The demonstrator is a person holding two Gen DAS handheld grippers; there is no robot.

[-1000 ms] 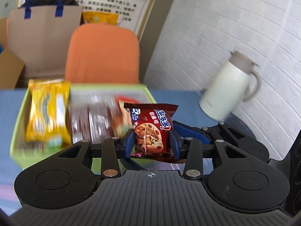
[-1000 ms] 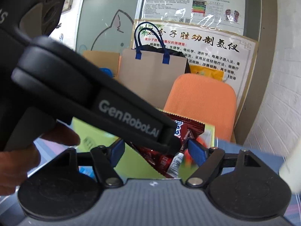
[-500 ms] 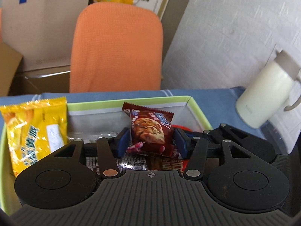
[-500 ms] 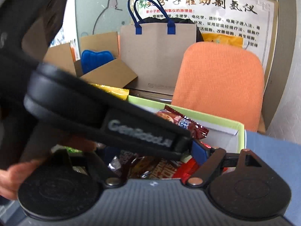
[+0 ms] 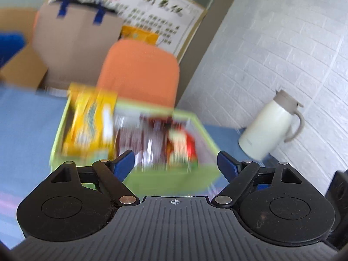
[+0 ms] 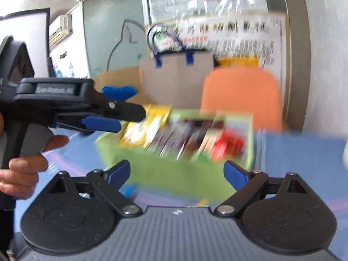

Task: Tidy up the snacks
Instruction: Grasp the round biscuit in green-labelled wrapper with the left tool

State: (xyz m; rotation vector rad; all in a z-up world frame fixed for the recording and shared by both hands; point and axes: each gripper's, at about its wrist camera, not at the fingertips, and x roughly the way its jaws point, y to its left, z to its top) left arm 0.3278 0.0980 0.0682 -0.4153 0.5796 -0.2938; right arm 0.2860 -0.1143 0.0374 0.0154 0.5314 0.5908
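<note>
A green box [image 5: 169,180] stands on the blue table, blurred by motion, and also shows in the right wrist view [image 6: 174,174]. It holds a yellow snack pack [image 5: 91,121], dark red cookie packs [image 5: 139,143] and a red pack [image 5: 189,145]. My left gripper [image 5: 175,163] is open and empty, just in front of the box's near wall. It also shows from the side in the right wrist view [image 6: 102,124], left of the box. My right gripper [image 6: 177,174] is open and empty, in front of the box.
A white jug [image 5: 267,128] stands on the table right of the box, near the white brick wall. An orange chair [image 5: 139,71] stands behind the table. A paper bag [image 5: 74,43] and cardboard boxes are further back left.
My left gripper has opened and let go of the cookie pack, which now lies in the box. It has pulled back from the box. My right gripper has also drawn back.
</note>
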